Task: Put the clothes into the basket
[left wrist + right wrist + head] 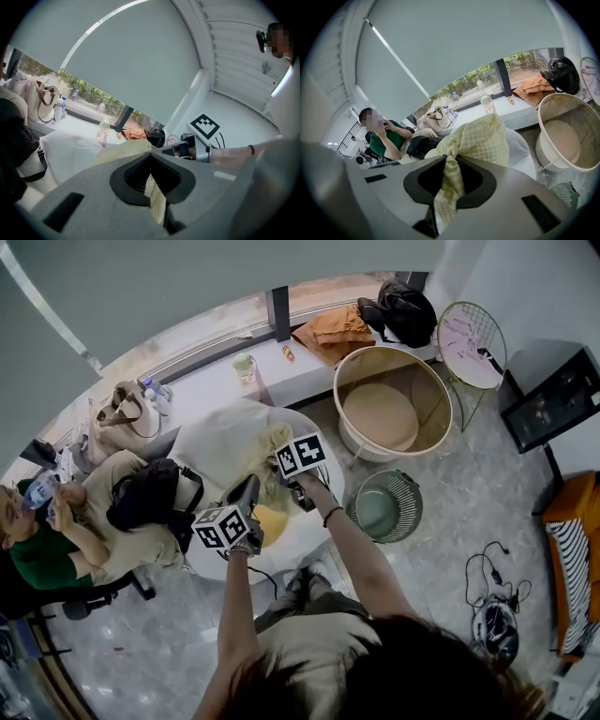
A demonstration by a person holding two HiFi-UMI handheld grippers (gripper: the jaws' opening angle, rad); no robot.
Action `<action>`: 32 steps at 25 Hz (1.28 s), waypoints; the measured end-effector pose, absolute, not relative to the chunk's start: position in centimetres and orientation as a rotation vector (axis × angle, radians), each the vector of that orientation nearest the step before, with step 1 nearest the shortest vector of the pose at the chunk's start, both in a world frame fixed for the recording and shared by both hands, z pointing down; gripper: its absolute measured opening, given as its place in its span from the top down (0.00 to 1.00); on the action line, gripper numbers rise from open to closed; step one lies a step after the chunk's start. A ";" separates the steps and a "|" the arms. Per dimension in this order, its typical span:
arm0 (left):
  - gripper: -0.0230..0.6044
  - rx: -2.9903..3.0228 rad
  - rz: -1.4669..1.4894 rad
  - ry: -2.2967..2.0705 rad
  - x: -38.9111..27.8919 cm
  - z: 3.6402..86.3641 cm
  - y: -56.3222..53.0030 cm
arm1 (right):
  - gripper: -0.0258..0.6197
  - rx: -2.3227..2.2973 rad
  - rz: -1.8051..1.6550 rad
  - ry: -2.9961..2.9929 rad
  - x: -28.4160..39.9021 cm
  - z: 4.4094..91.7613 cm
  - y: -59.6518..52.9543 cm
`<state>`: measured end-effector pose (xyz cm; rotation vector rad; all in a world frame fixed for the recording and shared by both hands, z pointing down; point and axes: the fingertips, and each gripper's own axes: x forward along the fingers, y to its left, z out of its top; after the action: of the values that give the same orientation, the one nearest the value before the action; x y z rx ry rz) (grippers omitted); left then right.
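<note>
- The yellow checked cloth [480, 140] is held up between the two claws, over the round white table [211, 442]. It is not in the basket.
- The right claw [449, 183] is pinching one bunched end of this cloth. The fabric comes out above and below the nearly closed jaws.
- The left claw [151, 180] is pinching another part of the same cloth. A narrow strip of fabric hangs down between its jaws, which are pressed on it.
- In the head view the two claws are near each other. The left one is at about 7 o'clock from the right one.
- The basket [389, 409], large, round and cream, stands on the floor at about 1 o'clock from the cloth, just beside the table. Its beige bottom is visible.
- A small green ribbed bin [386, 505] stands at 3 o'clock from the cloth and at 6 o'clock from the basket.
- On the white window ledge [225, 381], at 12 o'clock from the basket, an orange cloth [333, 329] lies beside a black backpack [403, 310].
- A seated person in a green shirt [37, 554] is at 9 o'clock from the table, with a black bag [150, 493] on the lap.
</note>
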<state>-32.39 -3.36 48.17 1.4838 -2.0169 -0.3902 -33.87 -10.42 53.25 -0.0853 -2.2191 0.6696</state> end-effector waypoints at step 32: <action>0.95 1.830 -0.291 -1.752 -23.7 46.4 -9.1 | 0.88 0.316 0.819 -2.316 -23.3 51.0 -17.1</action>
<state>-23.74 -9.10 46.41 1.8302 -1.7521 -0.2905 -23.29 -17.11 51.01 0.3159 -2.3158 0.8187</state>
